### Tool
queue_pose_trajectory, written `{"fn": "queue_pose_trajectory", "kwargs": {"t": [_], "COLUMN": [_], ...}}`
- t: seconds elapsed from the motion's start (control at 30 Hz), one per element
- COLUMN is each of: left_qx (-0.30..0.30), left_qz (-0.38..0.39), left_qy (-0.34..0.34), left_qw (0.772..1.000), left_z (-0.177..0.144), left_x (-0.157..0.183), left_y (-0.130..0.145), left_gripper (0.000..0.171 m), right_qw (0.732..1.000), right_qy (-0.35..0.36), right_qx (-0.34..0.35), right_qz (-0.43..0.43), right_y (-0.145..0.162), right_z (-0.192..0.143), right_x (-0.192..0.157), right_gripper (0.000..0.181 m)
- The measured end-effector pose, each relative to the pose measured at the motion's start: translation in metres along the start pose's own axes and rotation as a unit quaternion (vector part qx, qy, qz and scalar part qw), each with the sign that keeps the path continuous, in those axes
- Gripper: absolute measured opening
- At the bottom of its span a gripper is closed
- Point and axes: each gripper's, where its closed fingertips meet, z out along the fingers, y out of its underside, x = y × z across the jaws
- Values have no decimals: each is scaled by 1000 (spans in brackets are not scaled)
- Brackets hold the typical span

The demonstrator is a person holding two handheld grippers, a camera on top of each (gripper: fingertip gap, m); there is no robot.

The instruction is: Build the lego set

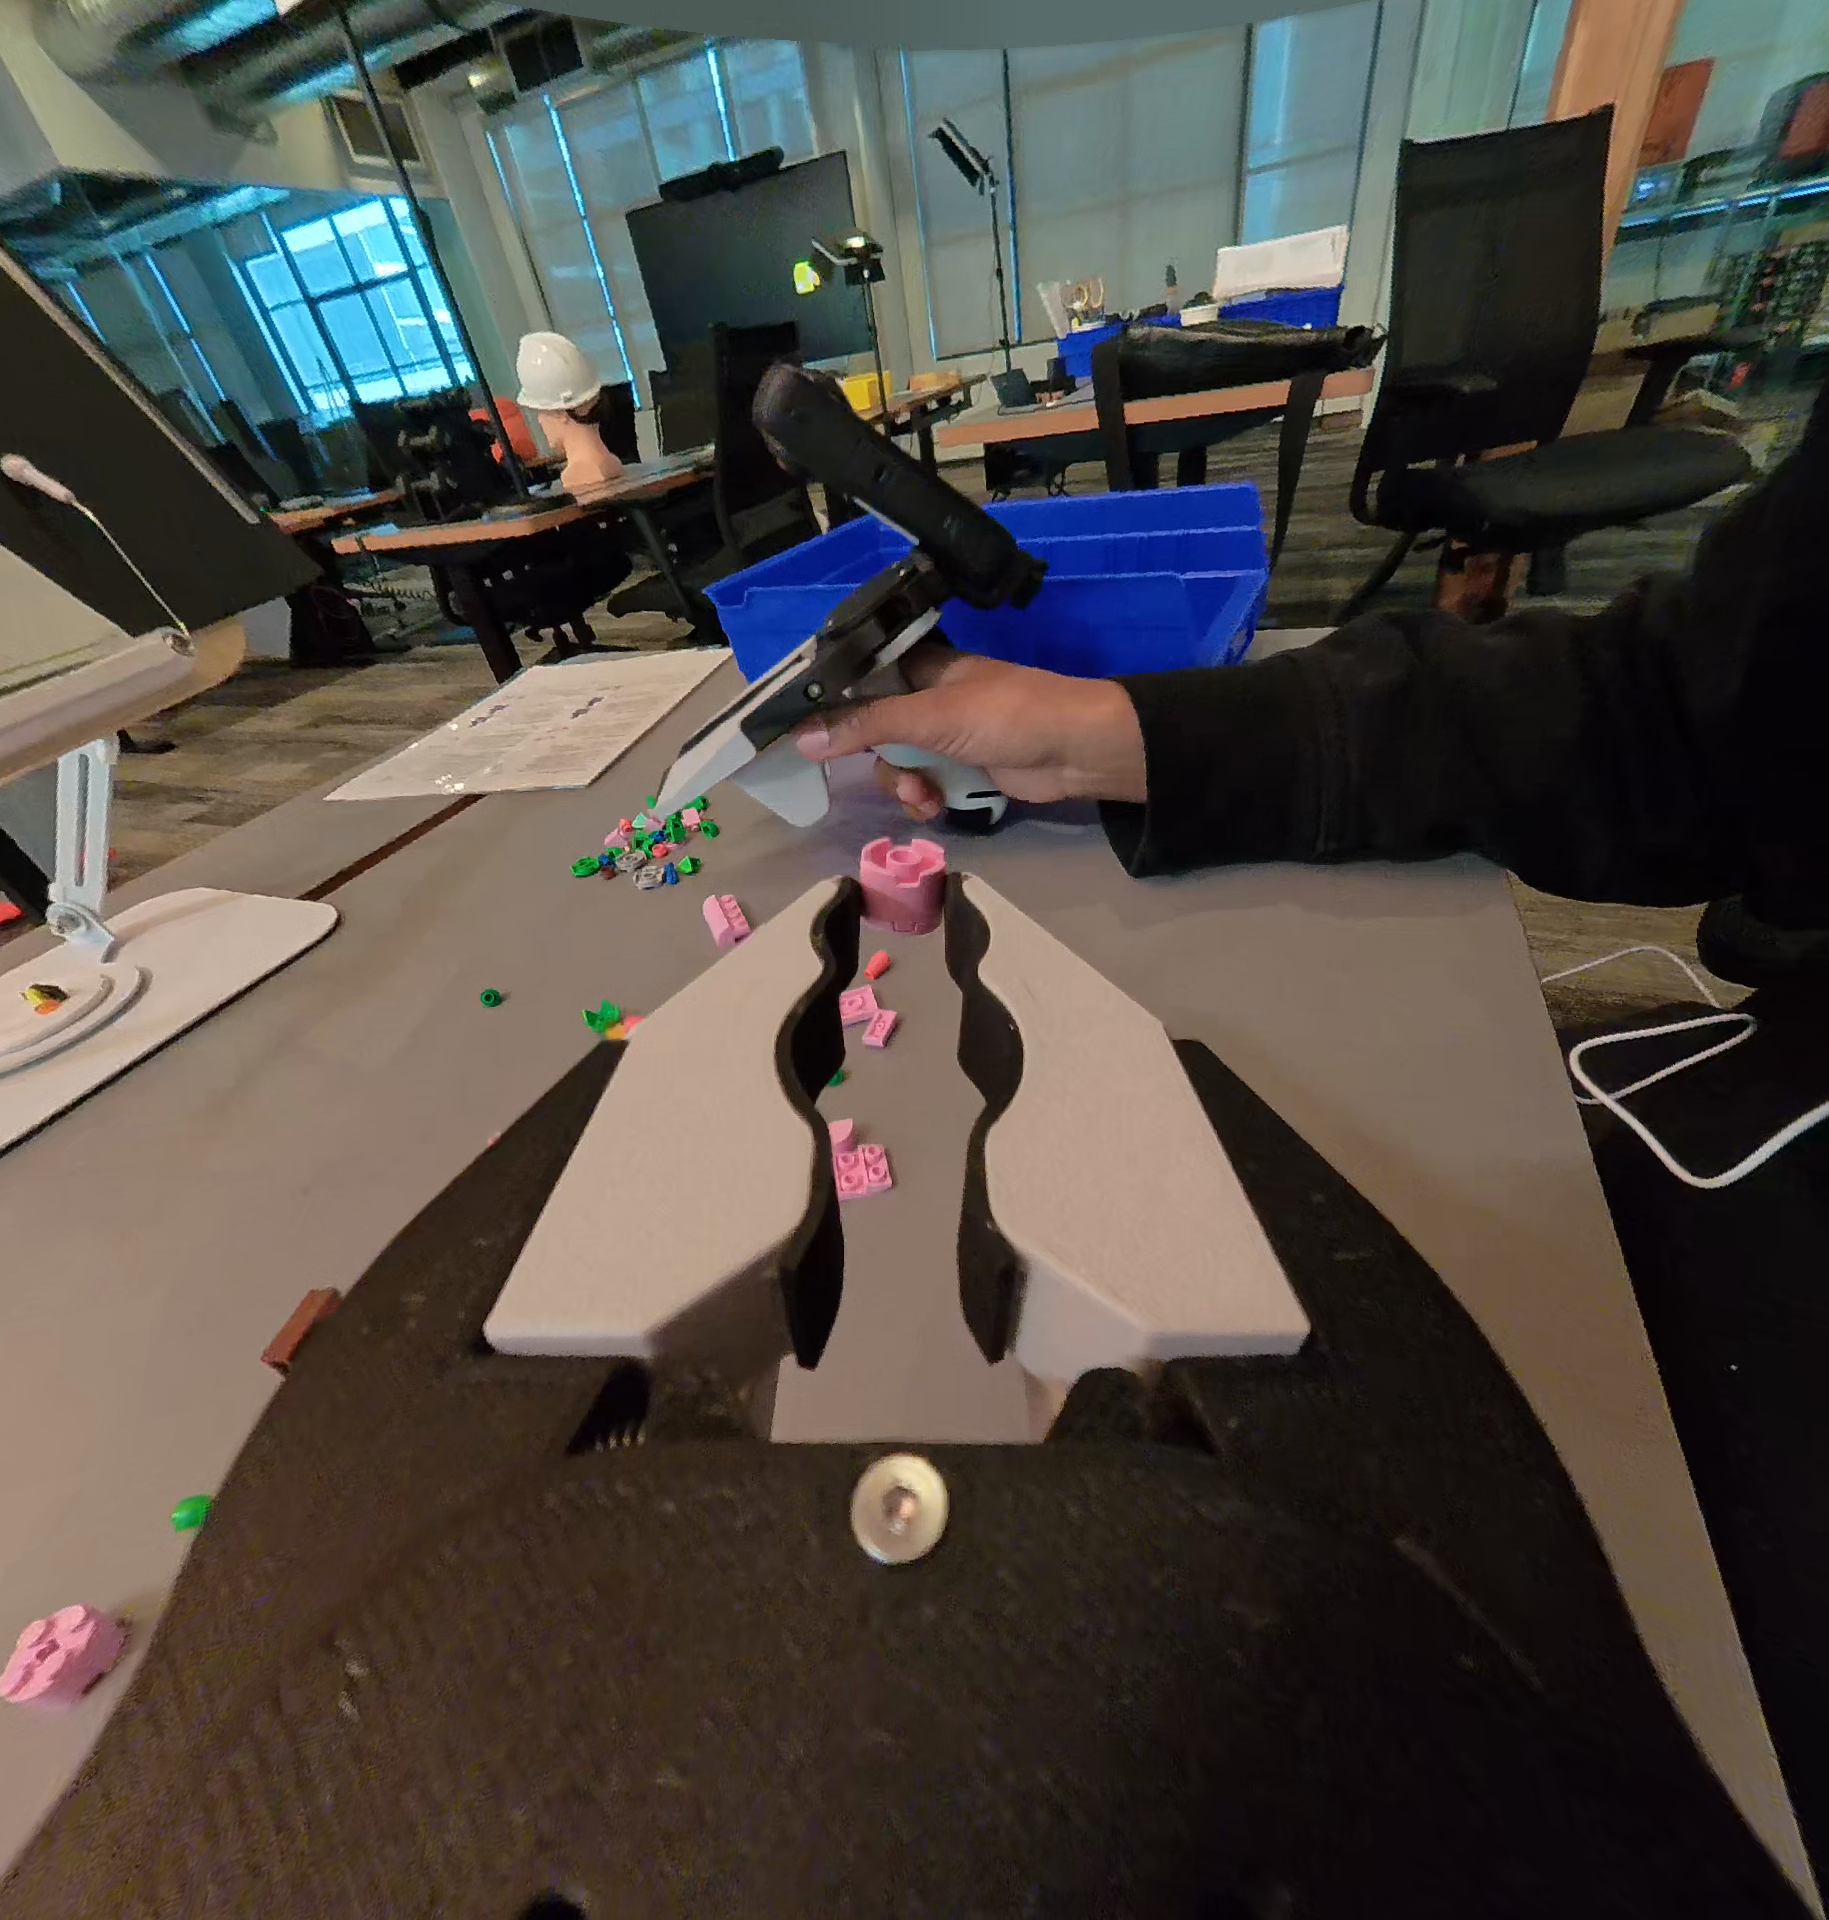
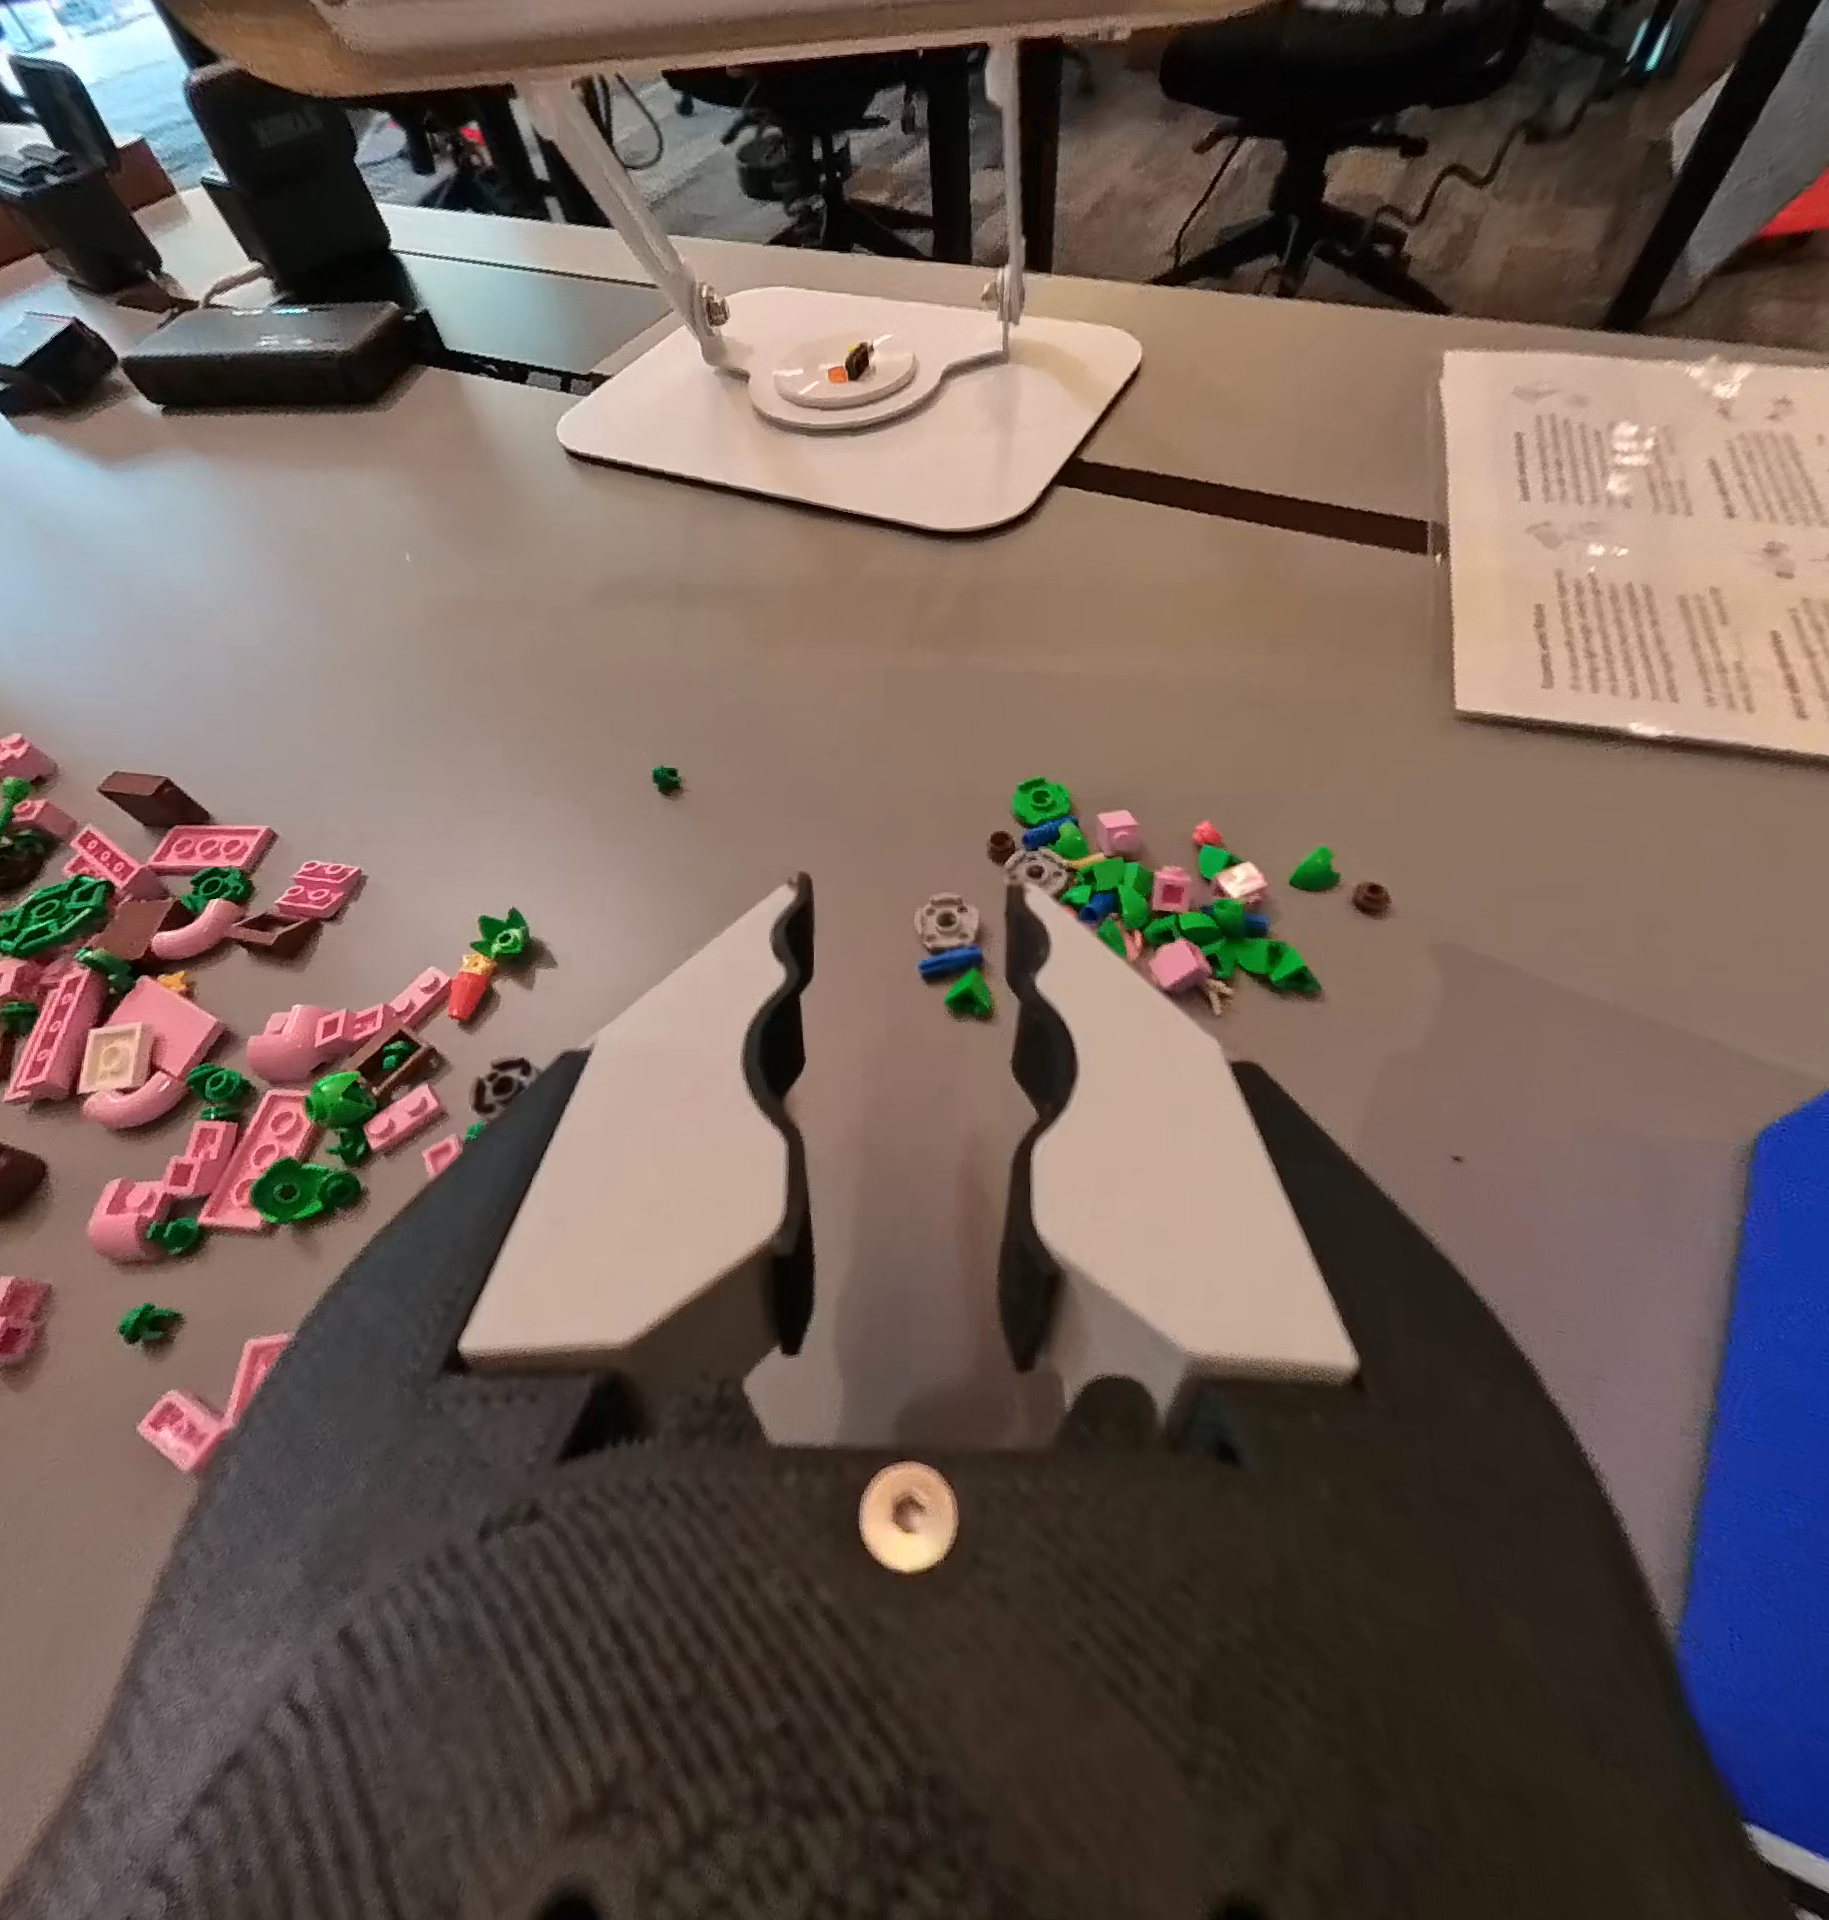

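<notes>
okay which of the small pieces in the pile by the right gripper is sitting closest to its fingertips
The grey round plate, just ahead of the open right gripper, between its fingertips. It is the only piece there; the blue pin and green slope lie farther back.

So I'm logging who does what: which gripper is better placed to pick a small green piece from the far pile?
Right. The right gripper is open, its tips at the small mixed pile. The left gripper holds the pink round assembly.

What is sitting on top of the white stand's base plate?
On the round disc of the white stand base lies one small piece, dark with orange and yellow; its shape is too small to make out. Two hinged arms rise from the base. Nothing else rests on it.
</notes>
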Motion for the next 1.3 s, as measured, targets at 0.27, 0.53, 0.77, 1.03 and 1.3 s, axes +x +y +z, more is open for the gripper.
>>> {"fn": "queue_pose_trajectory", "kwargs": {"t": [0.27, 0.53, 0.77, 1.03, 1.3], "left_qx": [-72, -120, -124, -132, -209], "left_qz": [-98, -198, -186, -207, -136], "left_qy": [27, 29, 33, 44, 49], "left_qw": [992, 973, 974, 968, 967], "left_z": [12, 14, 15, 15, -8], "left_x": [-5, -17, -14, -13, -20], "left_y": [32, 57, 57, 60, 83], "left_gripper": [14, 14, 14, 13, 13], "right_qw": [995, 992, 990, 987, 966], "right_qy": [-49, -13, -19, -147, -238], "right_qx": [-76, -126, -140, -3, 67], "right_qz": [40, -14, -2, -58, -77], "right_y": [18, 31, 34, -2, -20], "right_z": [16, 28, 31, 1, -27], "right_x": [0, 4, 6, -47, -99], "right_gripper": [24, 24, 14, 14, 13]}}
